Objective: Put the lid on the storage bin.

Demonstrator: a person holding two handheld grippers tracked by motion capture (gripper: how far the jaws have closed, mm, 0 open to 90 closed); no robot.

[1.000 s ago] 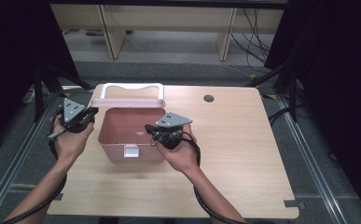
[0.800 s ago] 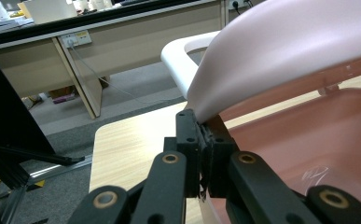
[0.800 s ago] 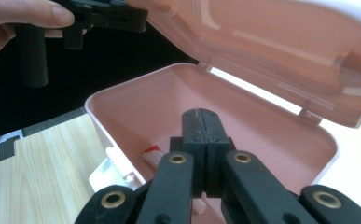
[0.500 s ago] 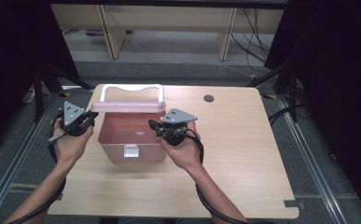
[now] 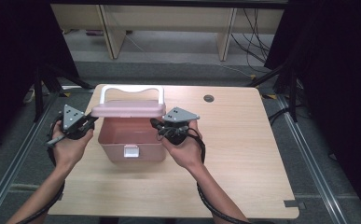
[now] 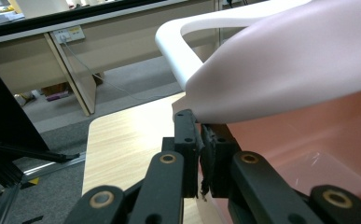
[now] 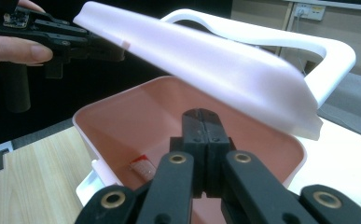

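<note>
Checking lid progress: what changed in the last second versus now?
The pink lid has swung up from lying shut on the pink box to half open, its white handle rising behind. The left claw at the lid's left edge has just been opening slightly; whether it presses the lid is unclear. The right claw stayed shut, empty, at the box's right rim. The box stayed put.

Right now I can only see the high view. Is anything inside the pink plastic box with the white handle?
Observer: Yes. A small red-and-white thing lies on the floor of the pink plastic box.
Operator: Is my right gripper holding something?
Observer: No. The right gripper has its jaws shut with nothing between them.
Operator: Where is it pointing?
Observer: Into the open box, under the tilted pale pink lid.
</note>
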